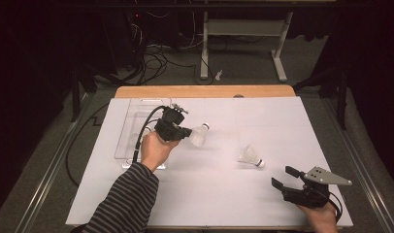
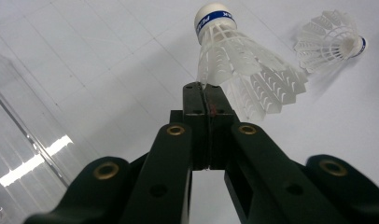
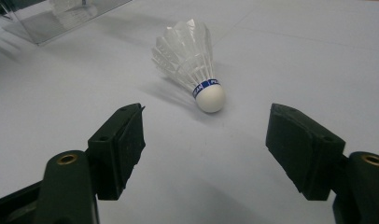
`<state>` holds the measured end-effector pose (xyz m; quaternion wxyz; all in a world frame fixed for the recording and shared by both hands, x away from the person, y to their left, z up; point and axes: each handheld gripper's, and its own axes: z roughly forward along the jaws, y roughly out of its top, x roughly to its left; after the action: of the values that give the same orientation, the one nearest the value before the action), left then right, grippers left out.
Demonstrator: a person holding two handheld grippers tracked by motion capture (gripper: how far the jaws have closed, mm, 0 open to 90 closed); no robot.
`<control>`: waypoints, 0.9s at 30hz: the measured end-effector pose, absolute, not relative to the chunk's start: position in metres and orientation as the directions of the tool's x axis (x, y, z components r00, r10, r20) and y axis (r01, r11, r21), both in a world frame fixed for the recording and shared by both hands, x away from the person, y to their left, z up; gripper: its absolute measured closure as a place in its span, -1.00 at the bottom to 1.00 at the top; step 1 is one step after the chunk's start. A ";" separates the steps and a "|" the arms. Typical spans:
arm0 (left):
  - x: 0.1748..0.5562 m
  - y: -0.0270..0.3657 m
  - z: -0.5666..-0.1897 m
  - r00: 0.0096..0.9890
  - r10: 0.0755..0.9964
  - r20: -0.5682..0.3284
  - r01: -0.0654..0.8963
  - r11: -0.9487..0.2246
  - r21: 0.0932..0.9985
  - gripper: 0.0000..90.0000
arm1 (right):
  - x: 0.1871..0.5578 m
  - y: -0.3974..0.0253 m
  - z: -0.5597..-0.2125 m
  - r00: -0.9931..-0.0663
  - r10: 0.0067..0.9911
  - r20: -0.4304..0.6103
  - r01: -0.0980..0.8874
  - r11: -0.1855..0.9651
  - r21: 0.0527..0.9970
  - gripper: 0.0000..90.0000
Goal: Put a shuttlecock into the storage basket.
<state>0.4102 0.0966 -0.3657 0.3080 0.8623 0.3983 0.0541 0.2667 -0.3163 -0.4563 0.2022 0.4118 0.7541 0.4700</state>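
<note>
- On the white worktop (image 1: 205,194), a shuttlecock-gathering job is judged about halfway done: one shuttlecock (image 1: 200,135) is gripped by its feather skirt in the clenched left tool (image 1: 184,132), just beside the clear plastic tray (image 1: 132,141), and has not yet been set inside.
- A second shuttlecock (image 1: 251,156) is seen lying on its side on the worktop, near the middle and well apart from the tray, untouched; in the right gripper view it (image 3: 192,63) rests cork-forward just ahead of the jaws.
- Something white is glimpsed through the tray wall (image 3: 61,18) in the right gripper view, but what it is cannot be told.
- The left hand (image 1: 154,149) is held raised, striped sleeve (image 1: 127,201) reaching forward, with the shuttlecock carried cork-up off the surface.
- The right tool (image 1: 285,177) is kept released, jaws spread wide, low near the worktop's near right corner and aimed at the lying shuttlecock, as if lined up for a pickup.
</note>
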 end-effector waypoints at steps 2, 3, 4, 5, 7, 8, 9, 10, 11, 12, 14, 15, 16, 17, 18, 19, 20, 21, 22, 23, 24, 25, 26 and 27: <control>0.409 0.099 -0.365 0.678 0.719 -0.152 0.652 -0.493 0.576 0.99 | 0.267 -0.316 -0.456 -0.579 0.811 0.082 0.431 0.219 0.875 -0.36; 0.409 0.100 -0.365 0.676 0.720 -0.154 0.653 -0.490 0.578 0.99 | 0.267 -0.316 -0.456 -0.578 0.812 0.082 0.431 0.219 0.875 -0.36; 0.408 0.101 -0.364 0.674 0.722 -0.155 0.653 -0.484 0.582 0.99 | 0.267 -0.316 -0.456 -0.579 0.811 0.082 0.432 0.219 0.875 -0.36; 0.407 0.103 -0.364 0.673 0.723 -0.156 0.654 -0.482 0.583 0.99 | 0.267 -0.316 -0.456 -0.578 0.812 0.082 0.432 0.219 0.875 -0.36; 0.406 0.105 -0.362 0.671 0.725 -0.157 0.654 -0.479 0.586 0.99 | 0.267 -0.316 -0.456 -0.579 0.811 0.082 0.432 0.219 0.875 -0.36; 0.405 0.106 -0.362 0.669 0.727 -0.157 0.654 -0.475 0.589 0.99 | 0.267 -0.316 -0.456 -0.579 0.811 0.081 0.432 0.220 0.875 -0.36; 0.405 0.108 -0.361 0.668 0.727 -0.156 0.653 -0.473 0.591 0.99 | 0.267 -0.316 -0.456 -0.579 0.811 0.081 0.432 0.220 0.875 -0.36; 0.404 0.109 -0.360 0.667 0.729 -0.157 0.654 -0.471 0.593 0.99 | 0.267 -0.316 -0.456 -0.578 0.812 0.082 0.432 0.219 0.875 -0.36; 0.404 0.110 -0.359 0.667 0.728 -0.155 0.652 -0.471 0.594 0.99 | 0.267 -0.316 -0.456 -0.579 0.811 0.083 0.431 0.218 0.876 -0.36; 0.403 0.111 -0.358 0.668 0.728 -0.154 0.651 -0.471 0.595 0.99 | 0.267 -0.316 -0.456 -0.579 0.811 0.082 0.432 0.219 0.875 -0.36; 0.402 0.112 -0.357 0.666 0.730 -0.154 0.651 -0.468 0.598 0.99 | 0.267 -0.316 -0.456 -0.579 0.811 0.082 0.431 0.220 0.875 -0.36; 0.401 0.113 -0.357 0.666 0.730 -0.152 0.650 -0.469 0.598 0.99 | 0.267 -0.316 -0.456 -0.578 0.812 0.082 0.432 0.219 0.875 -0.36; 0.401 0.114 -0.356 0.666 0.731 -0.150 0.651 -0.471 0.595 0.99 | 0.267 -0.316 -0.456 -0.578 0.812 0.082 0.432 0.219 0.875 -0.36; 0.401 0.115 -0.356 0.665 0.732 -0.146 0.650 -0.472 0.596 0.99 | 0.267 -0.316 -0.456 -0.579 0.812 0.081 0.430 0.219 0.876 -0.36; 0.400 0.116 -0.356 0.662 0.735 -0.144 0.651 -0.470 0.596 0.99 | 0.267 -0.316 -0.456 -0.579 0.811 0.081 0.430 0.219 0.876 -0.36; 0.400 0.118 -0.356 0.660 0.737 -0.147 0.653 -0.465 0.597 0.99 | 0.266 -0.317 -0.456 -0.578 0.812 0.082 0.431 0.218 0.875 -0.36; 0.400 0.119 -0.356 0.658 0.739 -0.148 0.654 -0.462 0.599 0.99 | 0.266 -0.317 -0.456 -0.578 0.812 0.082 0.431 0.218 0.876 -0.36; 0.399 0.120 -0.355 0.657 0.739 -0.149 0.655 -0.461 0.599 0.99 | 0.267 -0.317 -0.456 -0.579 0.812 0.081 0.430 0.219 0.876 -0.36; 0.399 0.122 -0.355 0.656 0.741 -0.148 0.654 -0.459 0.601 0.99 | 0.267 -0.317 -0.456 -0.579 0.812 0.081 0.430 0.219 0.876 -0.36; 0.399 0.123 -0.354 0.653 0.743 -0.151 0.656 -0.454 0.603 0.99 | 0.267 -0.316 -0.456 -0.579 0.811 0.081 0.430 0.219 0.876 -0.36; 0.398 0.123 -0.354 0.651 0.744 -0.151 0.656 -0.451 0.605 0.99 | 0.267 -0.316 -0.456 -0.579 0.811 0.081 0.430 0.220 0.876 -0.36; 0.398 0.124 -0.353 0.650 0.745 -0.151 0.655 -0.448 0.608 0.99 | 0.266 -0.316 -0.456 -0.579 0.811 0.082 0.431 0.219 0.875 -0.36; 0.398 0.125 -0.353 0.651 0.744 -0.150 0.655 -0.449 0.608 0.99 | 0.266 -0.316 -0.456 -0.578 0.812 0.082 0.431 0.219 0.875 -0.36; 0.398 0.126 -0.352 0.649 0.745 -0.151 0.654 -0.447 0.610 0.99 | 0.267 -0.316 -0.456 -0.579 0.811 0.081 0.430 0.220 0.876 -0.36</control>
<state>0.3978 0.1262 -0.3521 0.3260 0.8476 0.4128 0.0700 0.2666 -0.3164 -0.4563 0.2028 0.4117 0.7541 0.4698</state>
